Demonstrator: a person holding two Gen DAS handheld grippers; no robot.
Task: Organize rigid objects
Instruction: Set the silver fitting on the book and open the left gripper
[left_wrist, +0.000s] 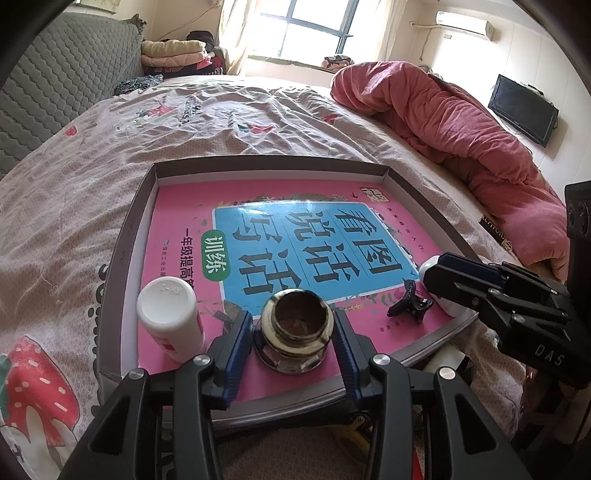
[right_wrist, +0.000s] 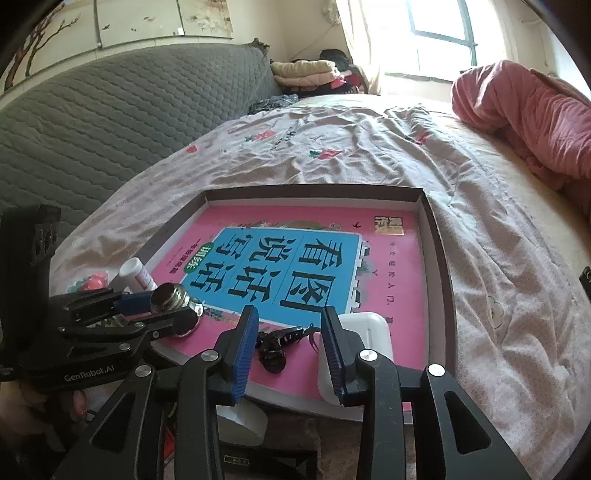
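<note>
**Sorting on the tray, partway through**

My left gripper (left_wrist: 293, 338) closes its fingers on the open glass jar (left_wrist: 293, 325), standing on the pink book in the tray (left_wrist: 125, 236) on the bed. My right gripper (right_wrist: 290, 350) is parted, fingers either side of the black clip (right_wrist: 275, 349), not pressing. White bottle (left_wrist: 170, 317) and white case (right_wrist: 373, 332) are, I judge, still to be arranged.

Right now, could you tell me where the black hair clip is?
The black hair clip lies on the pink book, between the right gripper's open fingers, beside the white case.

Both cameras are set close above the shallow grey cardboard tray (left_wrist: 127, 236) (right_wrist: 439, 258), tilted down across the bed; its pink book (left_wrist: 177, 206) (right_wrist: 406, 236) is shared.
</note>
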